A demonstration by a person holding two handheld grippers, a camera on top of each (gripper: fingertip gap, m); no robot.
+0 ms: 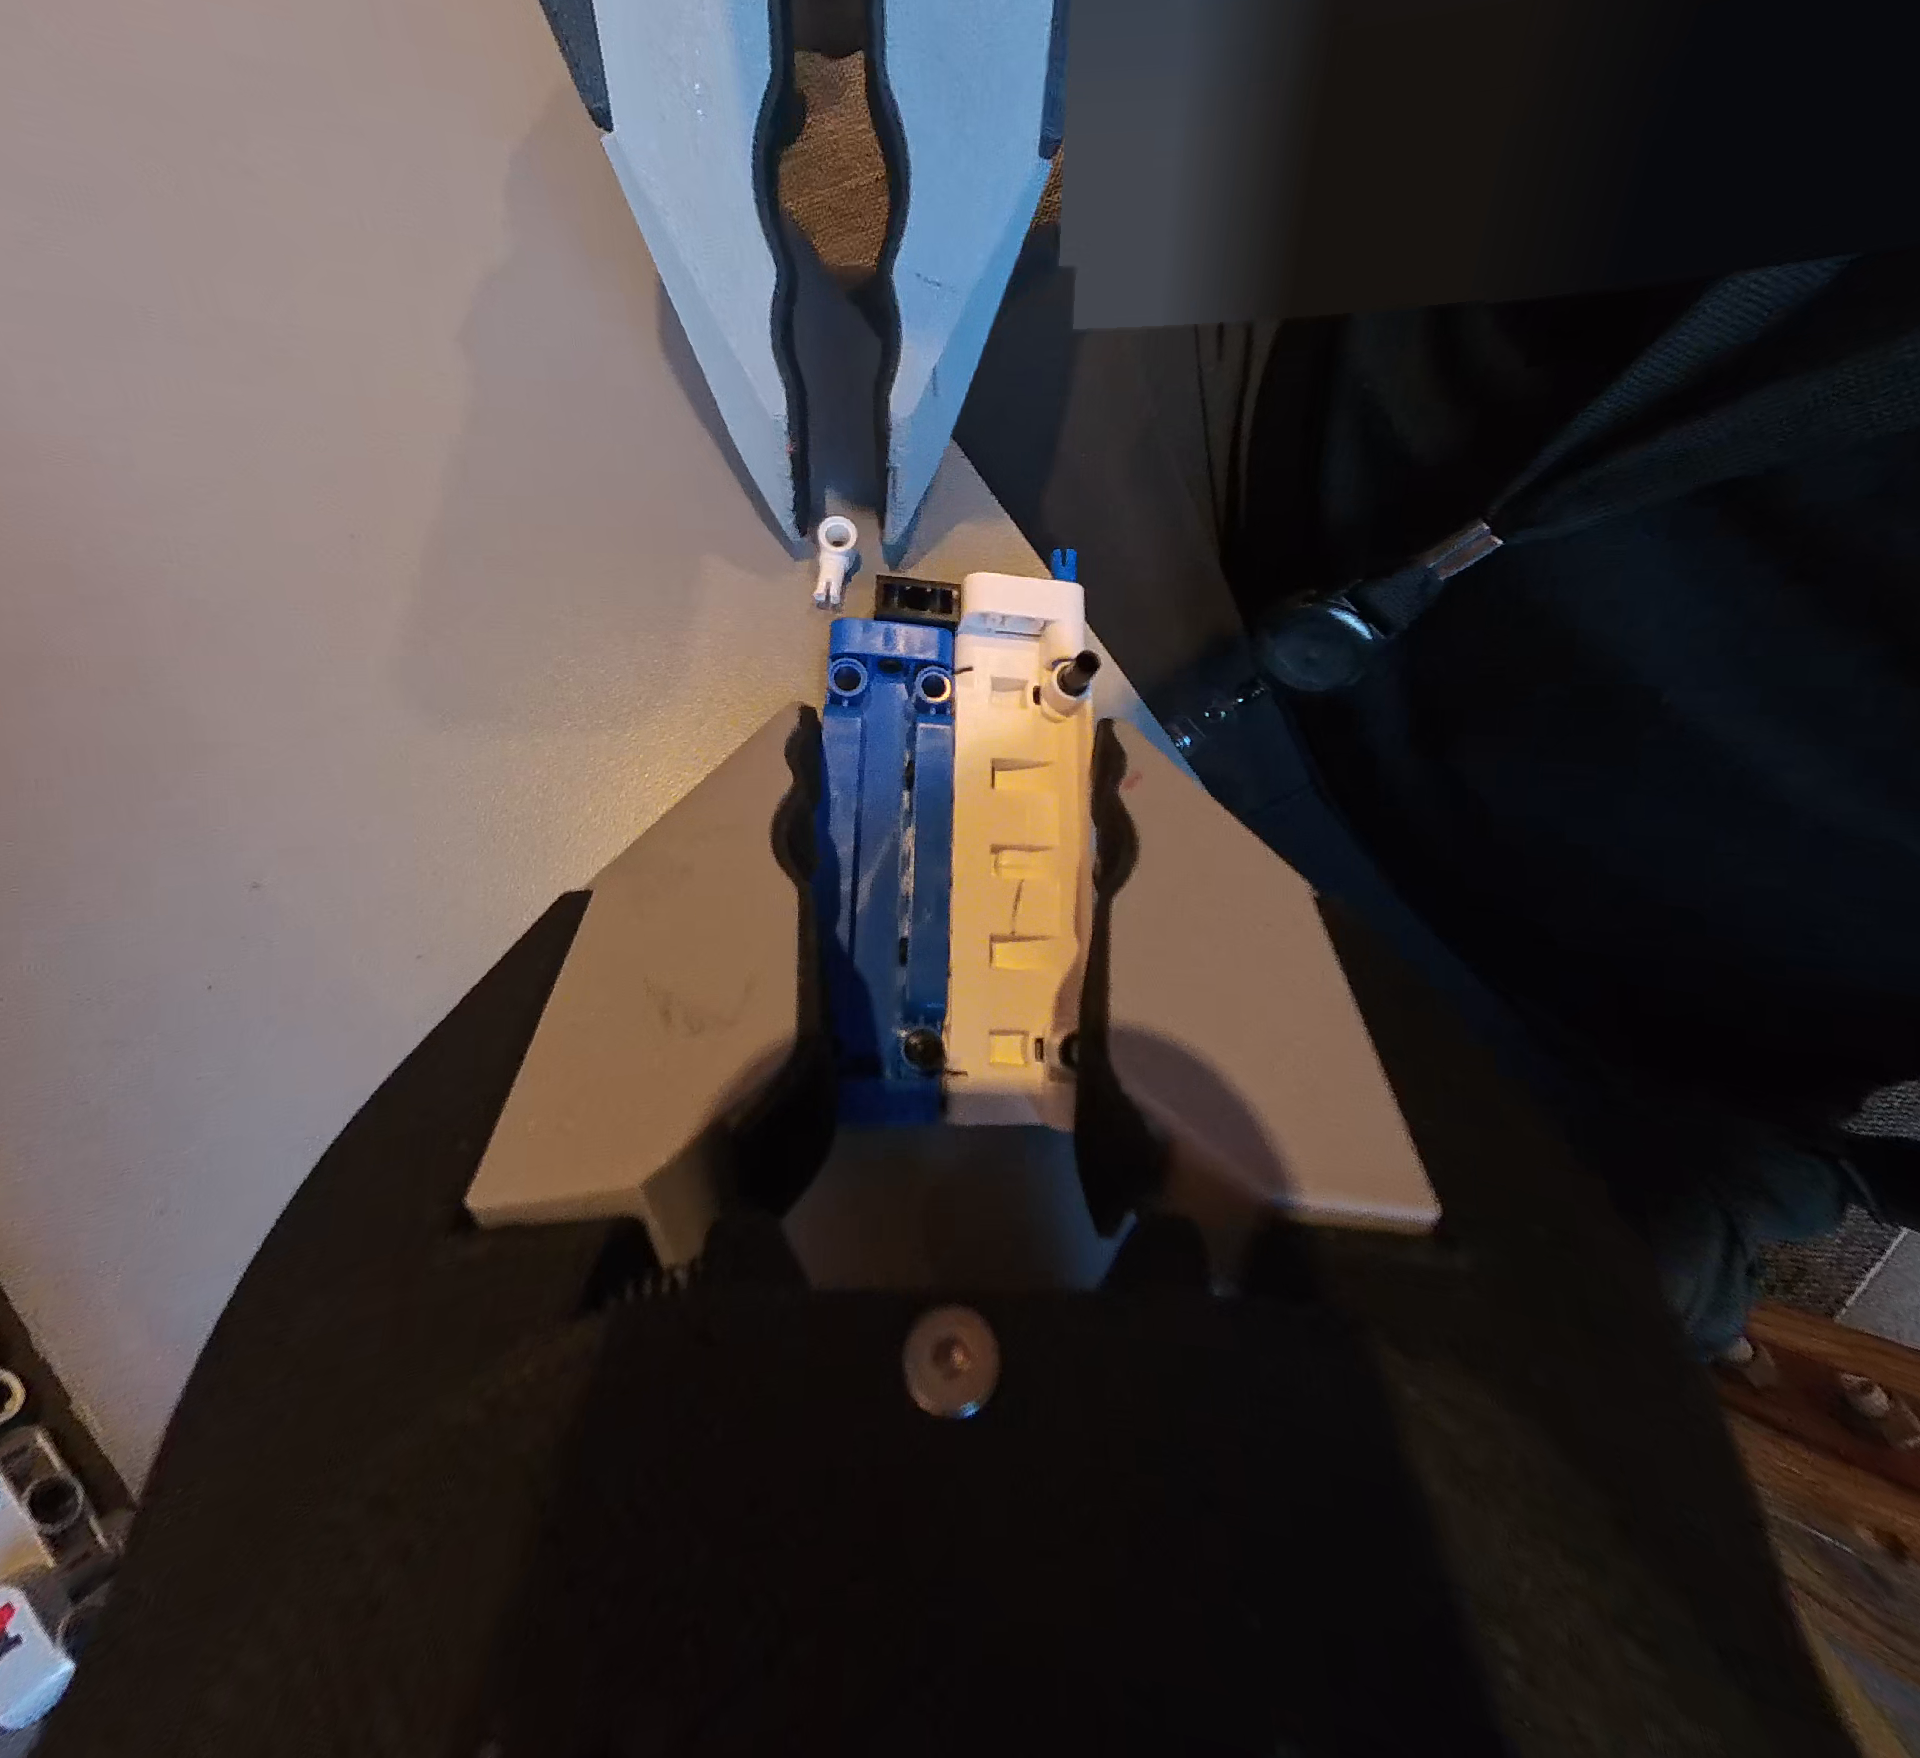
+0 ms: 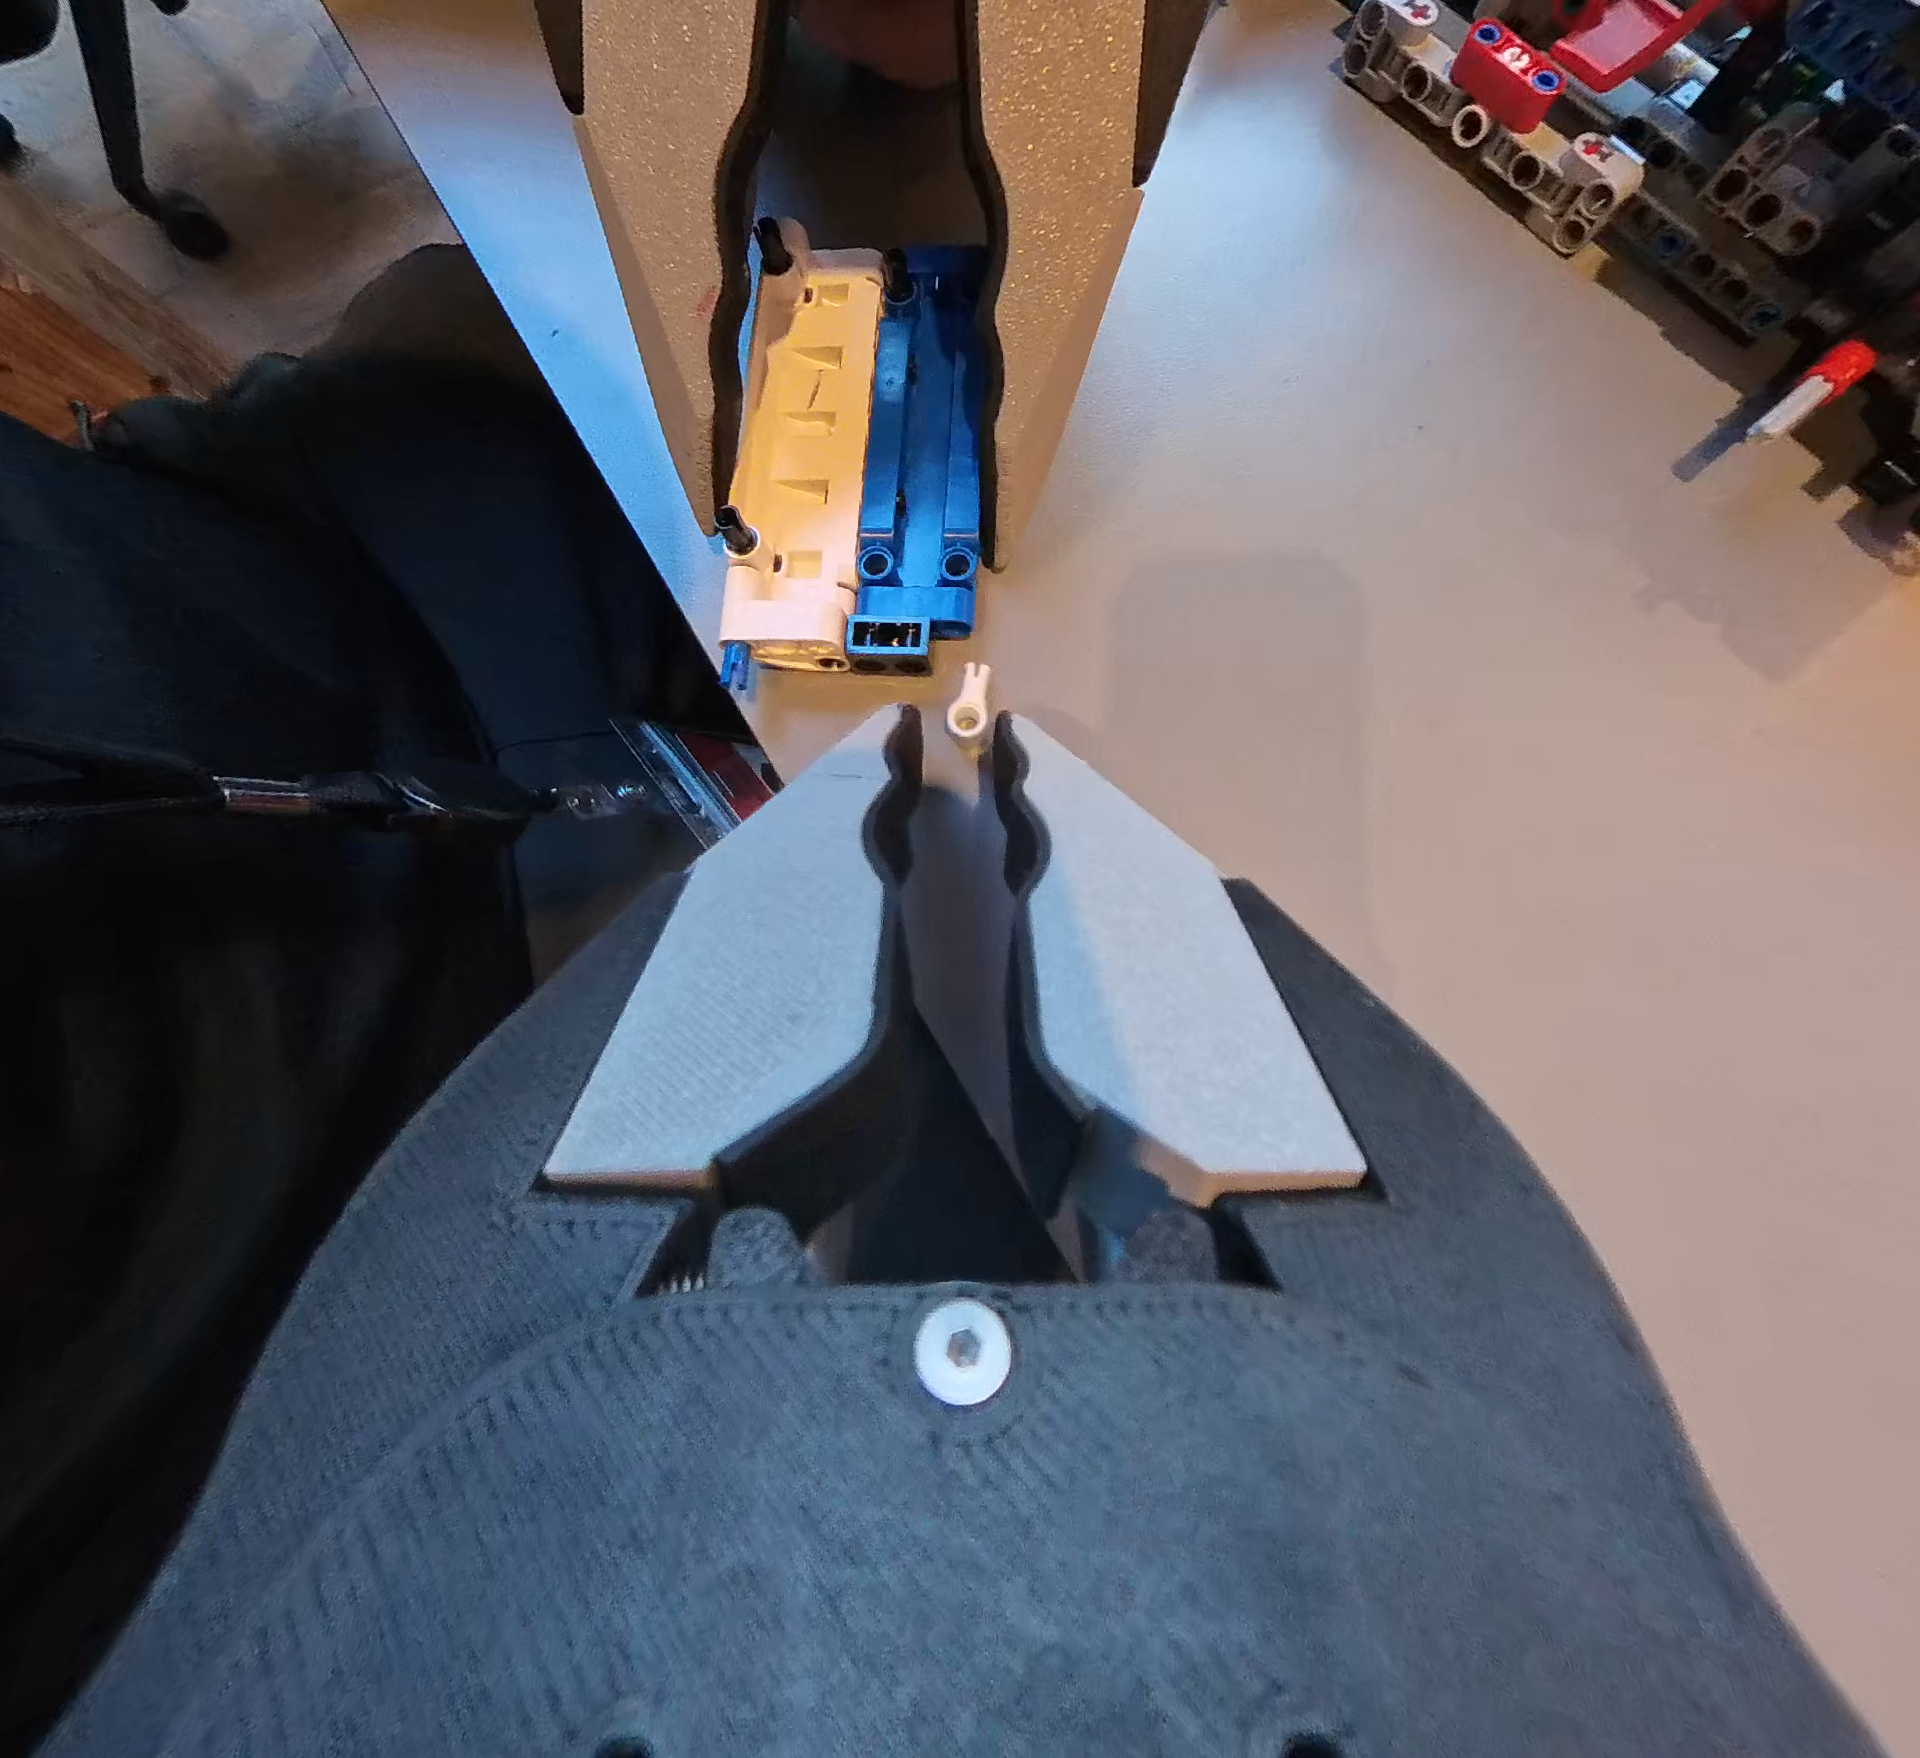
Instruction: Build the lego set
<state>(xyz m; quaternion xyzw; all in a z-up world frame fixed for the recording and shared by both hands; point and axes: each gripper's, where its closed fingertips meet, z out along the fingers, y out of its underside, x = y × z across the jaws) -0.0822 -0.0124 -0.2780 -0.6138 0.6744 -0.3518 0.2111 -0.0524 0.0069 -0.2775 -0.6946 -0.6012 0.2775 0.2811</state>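
Closest in the left wrist view, the left hand-held gripper [image 1: 951, 732] is seen clamped on a blue-and-white lego assembly [image 1: 956, 835], one black pad pressed on the blue beam side, the other on the white panel side. The assembly is held near the surface [image 1: 312, 461] edge; whether it rests on the surface cannot be told. A black pin [image 1: 1070, 674] is noted sticking up from the white panel's far end, and a black connector [image 1: 914, 596] at the assembly's far tip.

Just beyond that tip, a small white pin connector [image 1: 834, 555] is found lying on the surface, apart from the assembly.

Facing it, the right hand-held gripper [image 2: 954, 721] is held with its fingers slightly apart, gripping nothing; the white piece lies just beyond the gap between its tips. Contact with either fingertip cannot be told.

Farther off, along the far right edge of the surface in the right wrist view, a dense spread of loose lego parts [image 2: 1621, 108] is recorded: grey, black and red beams. A chair base [image 2: 135, 98] is visible on the floor past the left edge.
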